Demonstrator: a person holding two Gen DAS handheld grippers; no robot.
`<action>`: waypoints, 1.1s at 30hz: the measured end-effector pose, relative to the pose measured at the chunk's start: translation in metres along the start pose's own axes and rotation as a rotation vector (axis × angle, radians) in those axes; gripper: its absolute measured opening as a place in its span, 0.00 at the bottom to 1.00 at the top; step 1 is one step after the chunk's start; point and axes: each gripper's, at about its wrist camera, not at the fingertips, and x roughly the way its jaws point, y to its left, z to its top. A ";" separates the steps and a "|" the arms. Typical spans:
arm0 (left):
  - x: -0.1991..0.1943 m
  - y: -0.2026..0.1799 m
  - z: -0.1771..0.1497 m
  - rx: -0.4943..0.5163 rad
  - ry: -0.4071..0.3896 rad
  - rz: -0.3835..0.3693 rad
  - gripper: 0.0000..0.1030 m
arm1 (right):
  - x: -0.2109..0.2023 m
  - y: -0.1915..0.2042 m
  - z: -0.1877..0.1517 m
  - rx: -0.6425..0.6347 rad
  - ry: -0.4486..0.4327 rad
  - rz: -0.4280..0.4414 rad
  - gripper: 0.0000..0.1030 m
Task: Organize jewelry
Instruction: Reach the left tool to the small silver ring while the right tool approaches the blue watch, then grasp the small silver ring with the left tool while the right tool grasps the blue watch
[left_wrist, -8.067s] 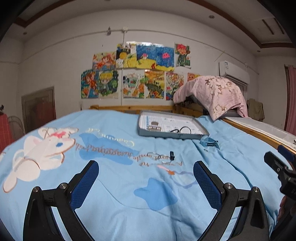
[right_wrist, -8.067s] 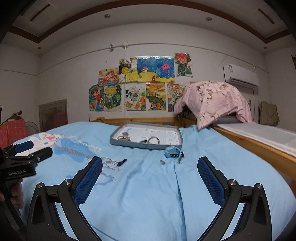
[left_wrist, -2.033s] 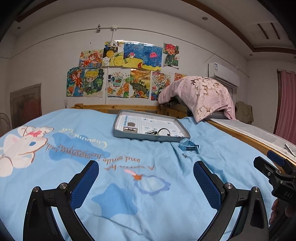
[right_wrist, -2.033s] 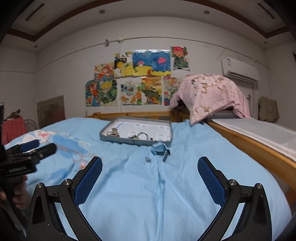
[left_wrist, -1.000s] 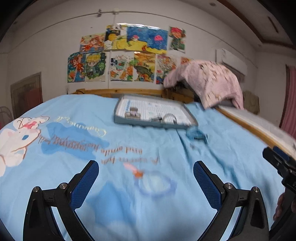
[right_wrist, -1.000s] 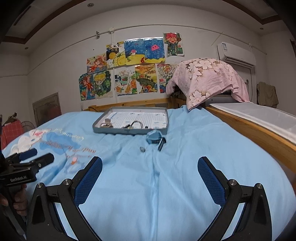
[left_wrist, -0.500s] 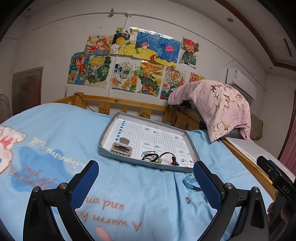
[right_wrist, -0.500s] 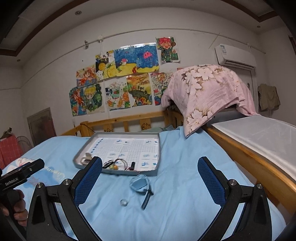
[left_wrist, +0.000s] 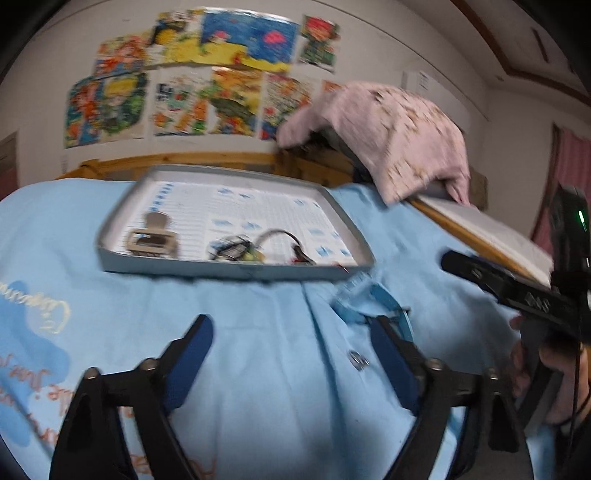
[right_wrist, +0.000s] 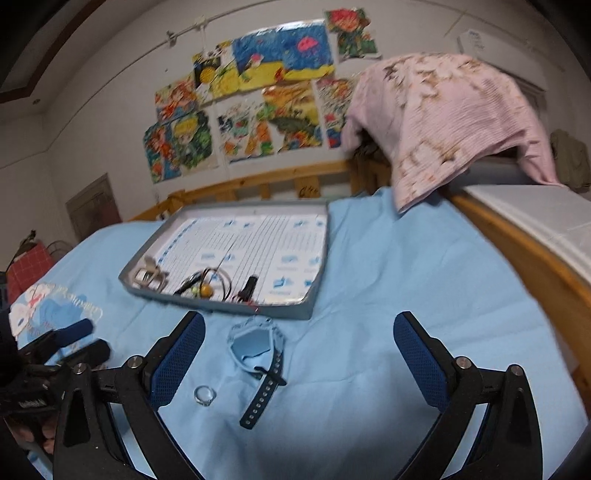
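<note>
a ring (right_wrist: 204, 395) and a watch (right_wrist: 258, 354) lie on the bed (right_wrist: 369, 277) just near of the tray (right_wrist: 314, 295), with both the left tool (left_wrist: 291, 350) and right tool (right_wrist: 299, 350) gaping, jaws just closing, nothing gripped.

- I see a light blue bedsheet (right_wrist: 388, 280) with a cartoon print covering the bed.
- A pale wooden bed rail (right_wrist: 258, 184) runs along the far edge of it.
- On the white wall behind, I see a cluster of bright children's paintings (right_wrist: 258, 85) taped up.
- A pink floral cloth (right_wrist: 443, 114) is draped over something at the bed's right corner.
- A white mattress (right_wrist: 535, 210) lies beside the bed on the right.
</note>
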 end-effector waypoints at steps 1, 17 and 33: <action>0.004 -0.004 -0.001 0.020 0.015 -0.014 0.68 | 0.005 0.002 -0.001 -0.007 0.013 0.013 0.76; 0.055 -0.034 -0.011 0.144 0.205 -0.248 0.22 | 0.059 0.005 -0.024 -0.043 0.177 0.150 0.31; 0.081 -0.045 -0.030 0.215 0.320 -0.180 0.22 | 0.083 0.002 -0.047 -0.007 0.231 0.193 0.23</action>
